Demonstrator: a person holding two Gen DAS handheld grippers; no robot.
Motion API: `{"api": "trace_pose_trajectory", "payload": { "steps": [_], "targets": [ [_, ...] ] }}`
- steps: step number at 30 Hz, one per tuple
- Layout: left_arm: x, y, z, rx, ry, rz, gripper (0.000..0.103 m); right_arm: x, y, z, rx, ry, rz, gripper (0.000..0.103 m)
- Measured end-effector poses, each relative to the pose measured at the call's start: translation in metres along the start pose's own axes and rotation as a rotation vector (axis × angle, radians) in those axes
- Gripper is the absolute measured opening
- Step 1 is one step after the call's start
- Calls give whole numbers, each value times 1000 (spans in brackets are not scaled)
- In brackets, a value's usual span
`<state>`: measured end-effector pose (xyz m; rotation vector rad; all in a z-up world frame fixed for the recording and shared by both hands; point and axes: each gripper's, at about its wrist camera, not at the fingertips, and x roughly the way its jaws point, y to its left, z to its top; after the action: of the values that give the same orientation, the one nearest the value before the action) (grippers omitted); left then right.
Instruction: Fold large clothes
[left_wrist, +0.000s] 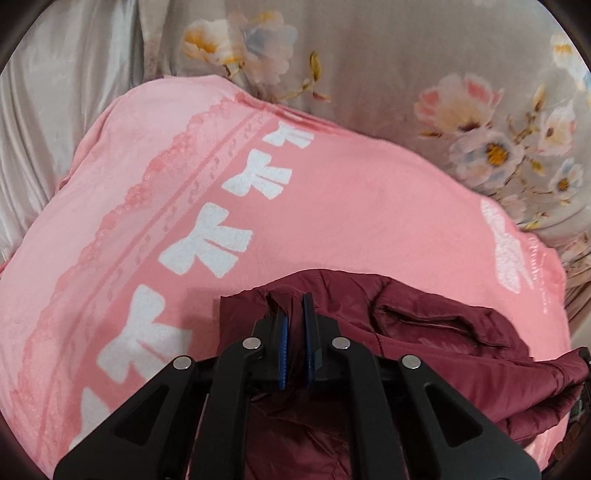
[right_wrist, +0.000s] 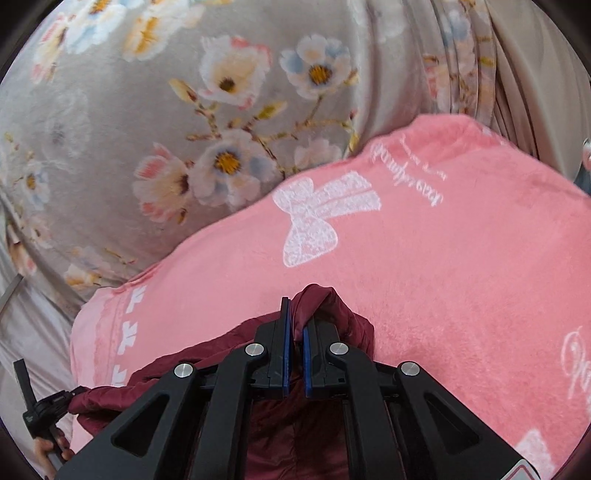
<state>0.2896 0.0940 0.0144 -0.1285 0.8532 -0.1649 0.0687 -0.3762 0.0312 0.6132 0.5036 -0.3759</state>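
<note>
Right now my left gripper (left_wrist: 295, 306) and right gripper (right_wrist: 297, 314) each pinch the maroon jacket (left_wrist: 424, 332), bunched at lower centre over the pink blanket (left_wrist: 332, 192), hanging toward me.

1. Both views: soft, even, diffuse light, moderately bright. No hard shadows.
2. Left wrist: faint shadow on the pink blanket (left_wrist: 332, 206) just ahead of the maroon jacket (left_wrist: 424, 332). Mild sheen on the grey satin sheet (left_wrist: 55, 92) at upper left.
3. Strong fisheye bending; dark vignette at all corners.
4. Floral bedcover (right_wrist: 147, 129) is soft and smeared towards the rims, likely motion blur. Centre sharper.
5. No blown-out glare.
</note>
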Motion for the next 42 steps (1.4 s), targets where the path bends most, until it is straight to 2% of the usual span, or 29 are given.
{"api": "trace_pose_trajectory", "payload": {
  "steps": [2, 3, 5, 7, 11, 12, 13, 14, 15, 16, 17, 20, 24, 27, 31, 36, 42],
  "targets": [
    [20, 0, 0, 0, 19, 16, 8, 17, -4, -2, 5, 15, -2, 6],
    [31, 0, 0, -1, 29, 20, 9, 24, -6, -2, 10, 17, 8, 11],
    [46, 0, 0, 2, 50, 26, 11, 31, -11, -1, 32, -1, 40, 14],
    [59, 0, 1, 12, 74, 27, 13, 32, -18, 4, 71, -32, 77, 23],
    [52, 2, 11, -1, 54, 6, 16, 16, -22, 17, 91, -110, 88, 32],
    [45, 4, 15, -13, 28, -9, 20, 10, -21, 19, 82, -127, 87, 33],
    [35, 4, 20, -20, -8, -11, 37, 4, -20, 19, 68, -140, 78, 34],
    [27, 3, 23, -19, -51, 23, 53, -2, -18, 19, 46, -150, 73, 34],
    [11, 1, 27, -10, -141, 89, 79, -5, -14, 17, 24, -153, 71, 34],
    [0, -1, 28, 1, -205, 116, 83, -8, -8, 14, -12, -152, 62, 35],
    [-14, -8, 30, 28, -265, 136, 83, -8, -3, 10, -45, -145, 51, 35],
    [-25, -29, 33, 76, -271, 100, 82, 7, 20, -7, -148, -88, 13, 35],
    [-8, -71, 20, 164, -182, 29, 82, 42, 54, -32, -258, 1, -6, 35],
    [16, -99, 0, 210, -110, 2, 79, 69, 81, -50, -317, 83, 7, 34],
    [49, -126, -28, 243, -24, -23, 79, 97, 118, -69, -399, 146, 20, 33],
    [82, -134, -44, 242, 26, -4, 79, 132, 145, -87, -479, 212, 11, 30],
    [101, -127, -54, 229, -4, 4, 84, 165, 135, -105, -479, 262, 1, 30]
  ]
}}
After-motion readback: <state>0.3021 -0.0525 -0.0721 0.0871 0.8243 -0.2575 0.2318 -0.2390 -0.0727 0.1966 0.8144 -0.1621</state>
